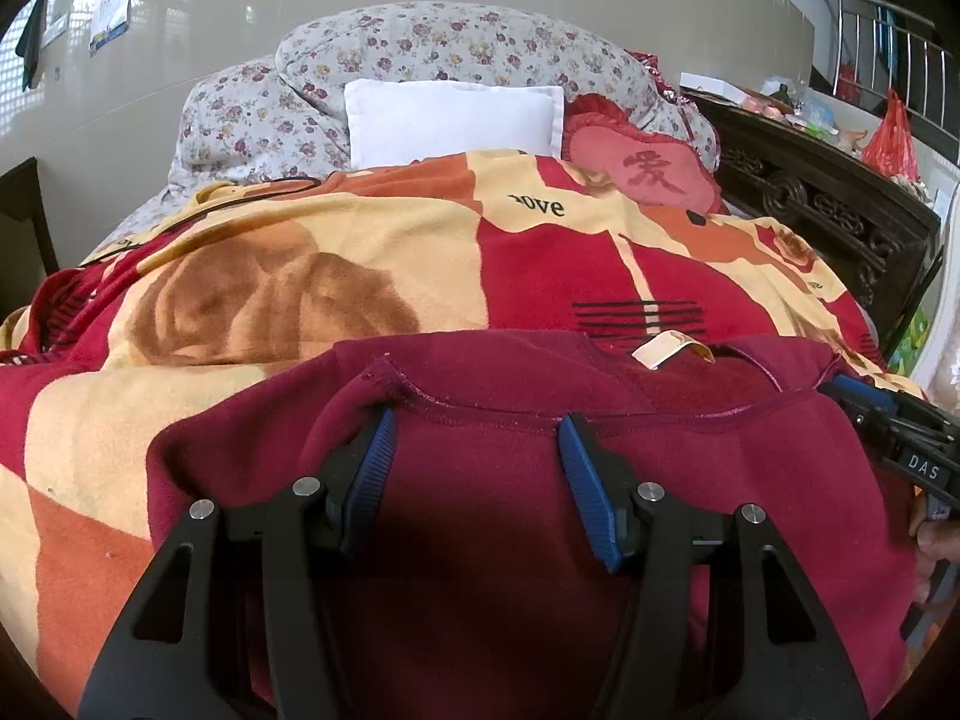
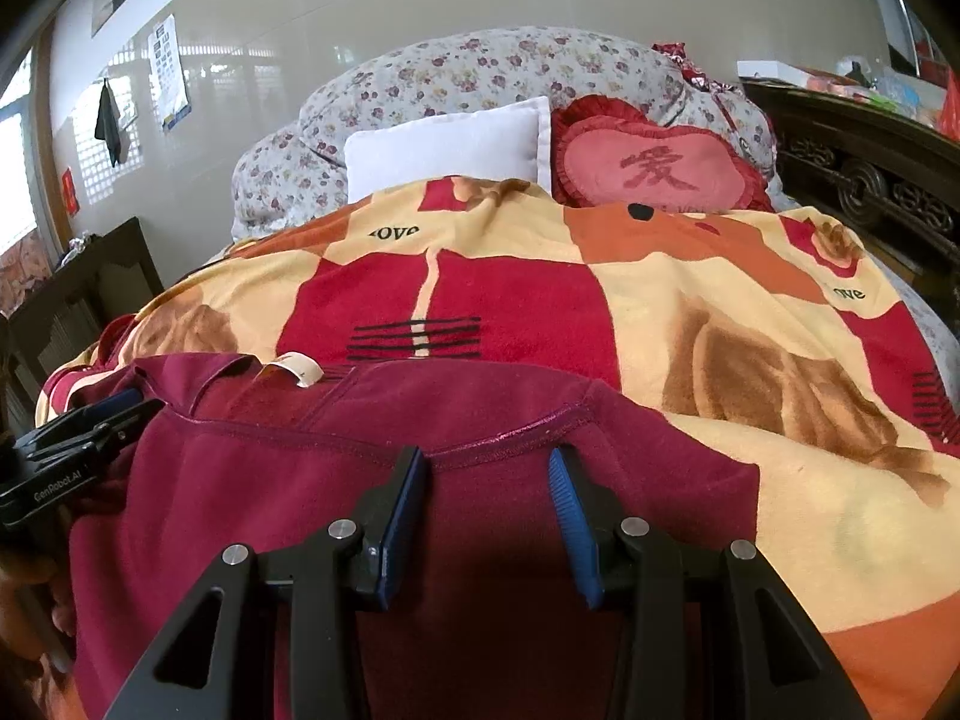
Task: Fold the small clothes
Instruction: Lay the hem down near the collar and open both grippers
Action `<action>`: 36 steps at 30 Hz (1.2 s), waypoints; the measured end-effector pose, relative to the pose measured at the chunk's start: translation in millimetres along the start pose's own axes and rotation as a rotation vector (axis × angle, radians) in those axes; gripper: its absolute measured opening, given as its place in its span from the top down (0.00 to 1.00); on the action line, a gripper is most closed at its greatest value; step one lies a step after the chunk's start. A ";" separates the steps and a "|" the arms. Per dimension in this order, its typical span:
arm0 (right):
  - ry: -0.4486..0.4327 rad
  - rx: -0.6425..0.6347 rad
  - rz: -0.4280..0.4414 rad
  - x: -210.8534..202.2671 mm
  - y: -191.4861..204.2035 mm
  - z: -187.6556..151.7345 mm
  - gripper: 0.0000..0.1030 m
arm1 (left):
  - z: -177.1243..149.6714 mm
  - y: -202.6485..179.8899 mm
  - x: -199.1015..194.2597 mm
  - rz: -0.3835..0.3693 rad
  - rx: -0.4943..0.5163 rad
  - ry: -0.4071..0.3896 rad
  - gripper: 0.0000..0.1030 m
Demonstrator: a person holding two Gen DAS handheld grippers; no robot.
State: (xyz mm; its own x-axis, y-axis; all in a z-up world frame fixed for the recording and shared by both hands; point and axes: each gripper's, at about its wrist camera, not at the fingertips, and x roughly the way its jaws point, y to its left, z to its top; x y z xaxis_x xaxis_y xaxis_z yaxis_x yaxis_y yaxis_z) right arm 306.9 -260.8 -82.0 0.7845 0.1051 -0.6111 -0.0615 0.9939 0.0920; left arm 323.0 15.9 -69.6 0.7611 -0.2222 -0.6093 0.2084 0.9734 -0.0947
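on my left i see the left claw [image 1: 477, 438], its blue pads [image 1: 378, 456] spread with the fold of the maroon garment [image 1: 480, 540] lying between them; the fingertips rest at the stitched seam, but i cannot tell whether the pads press any cloth. the garment is a small fleece top, deep wine red, with a shiny overlocked seam running across it and a cream label [image 1: 660, 351] at the neckline on the far edge. it looks folded over on itself, the nearer layer bunched up toward me. it lies on the bed, on a blanket [image 1: 300, 276] of red, orange and cream blocks with a brown flower print and the word "love".

moving right, the right claw [image 2: 487, 468] sits on the same seam, its pads [image 2: 567, 498] also apart with maroon fleece between them, a narrower gap than the left's. each claw shows at the edge of the other's view, at the garment's side.

beyond the blanket are a white pillow [image 2: 444, 144], a red heart cushion [image 2: 654, 171] and a floral quilt [image 2: 480, 69].
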 end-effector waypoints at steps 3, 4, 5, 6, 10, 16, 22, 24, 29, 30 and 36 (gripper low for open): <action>-0.001 -0.003 -0.003 0.1 -0.7 -0.3 0.61 | -0.1 0.5 -0.3 0.000 0.000 0.000 0.44; -0.001 -0.003 -0.003 0.0 -0.5 -0.4 0.61 | -0.1 0.4 -0.2 -0.001 0.000 -0.001 0.44; -0.001 -0.003 -0.003 0.1 -0.3 -0.4 0.60 | 0.1 -0.1 -0.1 -0.001 -0.001 -0.001 0.44; -0.001 -0.003 -0.003 0.1 -0.3 -0.4 0.60 | -0.2 0.4 -0.3 0.000 0.000 -0.001 0.44; -0.001 -0.004 -0.004 0.2 0.1 -0.6 0.61 | -0.3 0.0 -0.2 0.001 0.001 -0.001 0.44; 0.003 -0.013 -0.014 -0.3 0.8 -0.3 0.61 | -0.2 -0.4 0.1 0.004 0.006 0.002 0.44; 0.138 0.035 -0.082 -25.3 4.1 36.5 0.60 | 30.8 -13.7 -19.9 0.040 0.018 0.129 0.45; 0.077 0.034 -0.066 -53.9 12.5 39.3 0.59 | 32.0 -19.7 -53.5 -0.027 0.004 0.064 0.45; 0.079 -0.046 -0.031 -95.1 53.0 -8.0 0.57 | -12.6 -52.8 -95.3 -0.129 0.033 0.067 0.45; 0.082 -0.057 -0.027 -97.0 59.3 -22.1 0.57 | -21.4 -60.6 -94.8 -0.138 0.045 0.073 0.45; 0.093 -0.064 -0.076 -65.2 65.9 -63.4 0.56 | -60.4 -76.1 -45.4 -0.075 0.019 0.150 0.44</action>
State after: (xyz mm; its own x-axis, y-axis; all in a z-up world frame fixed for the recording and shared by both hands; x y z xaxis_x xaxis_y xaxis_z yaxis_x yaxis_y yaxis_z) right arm 212.5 -200.0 -86.0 0.7277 0.0292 -0.6853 -0.0459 0.9989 -0.0062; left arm 235.5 -44.8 -82.3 0.6428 -0.2825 -0.7121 0.2743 0.9528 -0.1304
